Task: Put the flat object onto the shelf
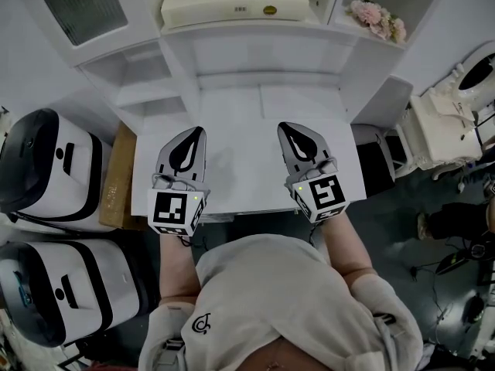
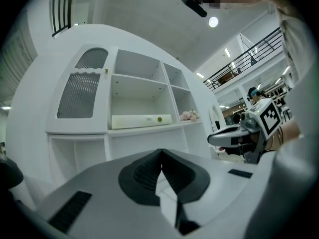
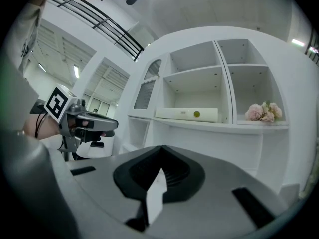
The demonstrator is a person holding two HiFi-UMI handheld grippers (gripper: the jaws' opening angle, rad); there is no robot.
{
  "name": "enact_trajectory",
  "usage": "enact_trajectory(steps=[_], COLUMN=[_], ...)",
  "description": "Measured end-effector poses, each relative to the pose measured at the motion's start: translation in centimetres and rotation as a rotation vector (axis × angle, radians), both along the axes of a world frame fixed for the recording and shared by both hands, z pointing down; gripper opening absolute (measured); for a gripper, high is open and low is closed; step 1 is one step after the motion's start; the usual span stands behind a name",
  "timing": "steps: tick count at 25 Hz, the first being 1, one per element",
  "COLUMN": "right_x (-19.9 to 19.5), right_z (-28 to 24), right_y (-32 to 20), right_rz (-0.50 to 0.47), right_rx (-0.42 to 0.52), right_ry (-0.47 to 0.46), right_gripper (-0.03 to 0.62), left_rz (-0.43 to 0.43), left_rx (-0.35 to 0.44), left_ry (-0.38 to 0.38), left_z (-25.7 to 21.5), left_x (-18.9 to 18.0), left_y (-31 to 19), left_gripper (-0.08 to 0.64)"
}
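Both claws hover low over the white surface point(image 1: 240, 141), side by side and well apart. My left claw point(image 1: 196, 134) has its jaws pressed together with nothing between them. My right claw point(image 1: 285, 130) is likewise closed and empty. The flat object point(image 1: 232, 5), a long cream slab with a small yellow-green dot, lies on the shelf point(image 1: 255, 32) of the white cabinet point(image 2: 35, 103) ahead of me, in the middle compartment. Pink flowers point(image 1: 379, 18) sit in the compartment to its right. Two black-and-white machines point(image 1: 46, 168) stand left of the surface.
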State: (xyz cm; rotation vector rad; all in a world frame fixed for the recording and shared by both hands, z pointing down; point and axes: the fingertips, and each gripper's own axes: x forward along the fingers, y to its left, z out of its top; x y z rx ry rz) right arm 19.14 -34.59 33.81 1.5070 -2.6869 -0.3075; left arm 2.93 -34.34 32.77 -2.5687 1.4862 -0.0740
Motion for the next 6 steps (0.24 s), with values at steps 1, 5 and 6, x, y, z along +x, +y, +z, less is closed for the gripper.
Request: enact_trajectory(steps=[1,5,6], right_x=[-0.02,-0.17,-0.21], right_z=[0.04,0.22,0.24], right_y=[-0.07,-0.11,-0.09], right_rz=[-0.004,-0.014,-0.016], right_rx=[-0.002,-0.009,-0.009], right_ry=[-0.002,-0.011,-0.013], right_gripper=[0.005,0.005,0.006], left_rz=[0.002,0.007,0.009], left_rx=[-0.001,-0.005,-0.006], left_ry=[0.000,-0.002,-0.003], left_z=[0.01,0.09,0.11], left_x=[0.11,0.24,0.26], left_y=[-0.07,-0.16,-0.17], left_gripper=[0.014,0.014,0.014])
